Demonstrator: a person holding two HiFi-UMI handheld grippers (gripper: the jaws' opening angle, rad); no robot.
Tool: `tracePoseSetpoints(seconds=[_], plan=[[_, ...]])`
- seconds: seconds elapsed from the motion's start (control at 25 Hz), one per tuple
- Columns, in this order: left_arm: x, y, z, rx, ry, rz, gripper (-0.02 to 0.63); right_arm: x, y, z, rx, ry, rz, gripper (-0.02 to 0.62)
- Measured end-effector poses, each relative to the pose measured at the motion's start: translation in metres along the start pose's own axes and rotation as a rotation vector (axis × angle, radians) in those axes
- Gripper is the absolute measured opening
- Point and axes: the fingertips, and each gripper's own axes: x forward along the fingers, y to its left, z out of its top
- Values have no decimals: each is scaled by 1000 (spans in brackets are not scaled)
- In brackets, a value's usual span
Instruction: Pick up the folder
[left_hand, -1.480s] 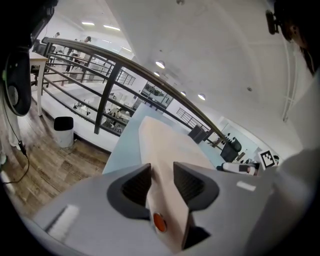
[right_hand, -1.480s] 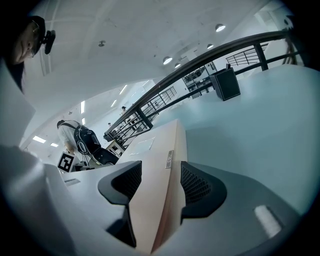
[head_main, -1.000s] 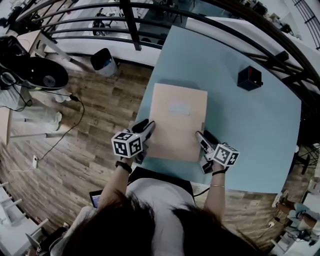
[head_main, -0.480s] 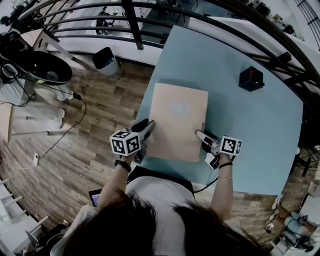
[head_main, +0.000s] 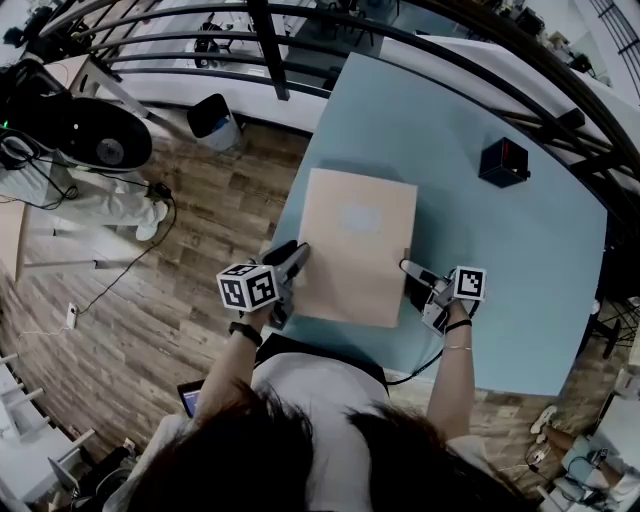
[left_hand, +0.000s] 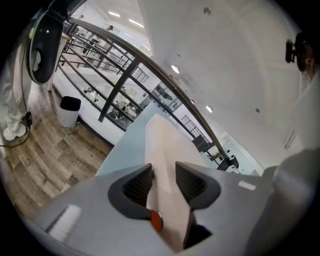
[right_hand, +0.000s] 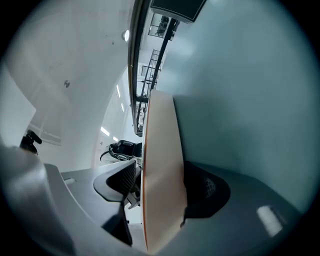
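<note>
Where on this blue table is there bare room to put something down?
Widest: the right side of the table, between the folder and the right edge, nearer than the black box. Also the far stretch beyond the folder. Crowded: the folder's near corners, left gripper shut on it, right gripper with jaws just opened around it.

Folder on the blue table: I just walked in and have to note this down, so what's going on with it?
A person with a claw in each hand is working at the near end of the tan folder, which lies on the blue table. The left claw is closed on its near left edge. The right claw has just been opening its jaws, with the near right edge between them, unpinched. The folder is not yet off the table.
</note>
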Motion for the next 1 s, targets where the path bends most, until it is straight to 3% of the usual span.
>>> tracePoseSetpoints(seconds=[0.2, 0.44, 1.0], plan=[[0, 2, 0, -47, -5, -13, 201, -1, 6, 3, 56, -6, 102, 296], [-2, 9, 7, -52, -20, -3, 204, 19, 15, -22, -31, 212, 92, 282], [-3, 11, 7, -84, -33, -25, 207, 17, 24, -22, 8, 182, 211, 282]])
